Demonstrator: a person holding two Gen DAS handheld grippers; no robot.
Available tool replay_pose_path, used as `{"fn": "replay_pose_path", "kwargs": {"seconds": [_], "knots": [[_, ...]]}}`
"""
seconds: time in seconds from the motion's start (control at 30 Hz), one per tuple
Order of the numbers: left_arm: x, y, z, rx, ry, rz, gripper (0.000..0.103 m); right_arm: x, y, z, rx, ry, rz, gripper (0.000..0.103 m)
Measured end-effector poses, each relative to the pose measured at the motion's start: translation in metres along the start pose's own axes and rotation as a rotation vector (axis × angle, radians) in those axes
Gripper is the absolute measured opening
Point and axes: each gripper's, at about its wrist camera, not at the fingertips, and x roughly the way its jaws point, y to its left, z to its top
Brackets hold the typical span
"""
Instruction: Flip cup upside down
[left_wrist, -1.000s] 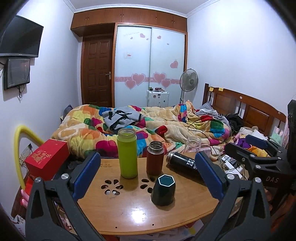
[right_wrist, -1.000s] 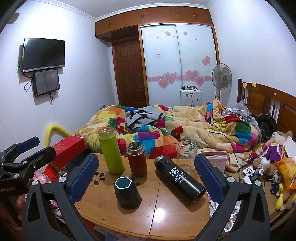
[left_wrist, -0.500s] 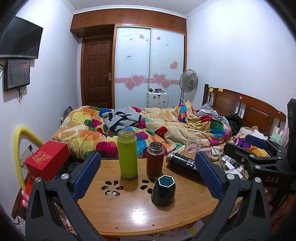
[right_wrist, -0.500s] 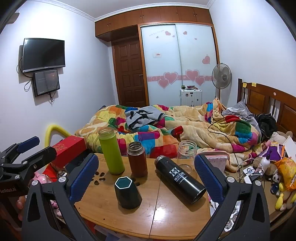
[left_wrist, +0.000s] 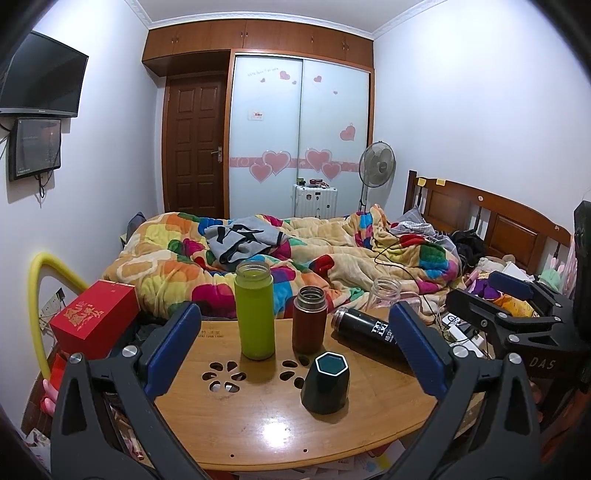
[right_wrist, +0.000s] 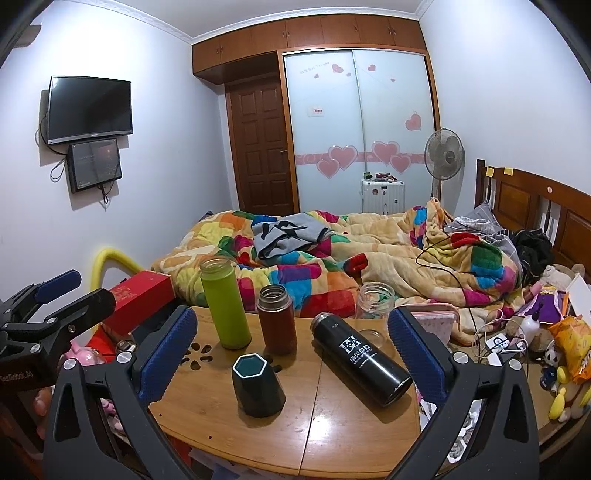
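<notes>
A dark green hexagonal cup (left_wrist: 325, 383) stands upright, mouth up, on the wooden table (left_wrist: 258, 428); it also shows in the right wrist view (right_wrist: 258, 384). My left gripper (left_wrist: 295, 350) is open and empty, held above the table's near edge with the cup between and just beyond its blue fingers (left_wrist: 173, 347). My right gripper (right_wrist: 291, 354) is open and empty, the cup a little left of its centre. Each gripper appears at the edge of the other's view.
A green bottle (left_wrist: 255, 310), a brown flask (left_wrist: 309, 319), a lying black flask (right_wrist: 360, 358) and a glass jar (right_wrist: 375, 302) stand behind the cup. A red box (left_wrist: 94, 317) sits left. A bed with a bright quilt (left_wrist: 295, 258) lies beyond.
Both grippers have barely drifted; the cup and the bottles stay where they were.
</notes>
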Motion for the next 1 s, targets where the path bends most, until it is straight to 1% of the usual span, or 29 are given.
{"fn": "replay_pose_path", "kwargs": {"seconds": [0.5,0.73,0.87,1.0], "knots": [[-0.001,0.0,0.002,-0.002,-0.002,-0.002,0.103,-0.003,0.001,0.002,-0.005,-0.005,0.003,0.103],[-0.001,-0.007,0.01,-0.002,0.005,-0.016,0.103,-0.004,0.004,0.003,-0.004,-0.006,0.004,0.103],[0.002,-0.008,0.011,-0.012,0.018,-0.041,0.103,-0.004,0.004,0.003,-0.005,-0.006,0.004,0.103],[0.002,-0.009,0.01,-0.011,0.013,-0.037,0.103,-0.004,0.004,0.003,-0.004,-0.005,0.003,0.103]]}}
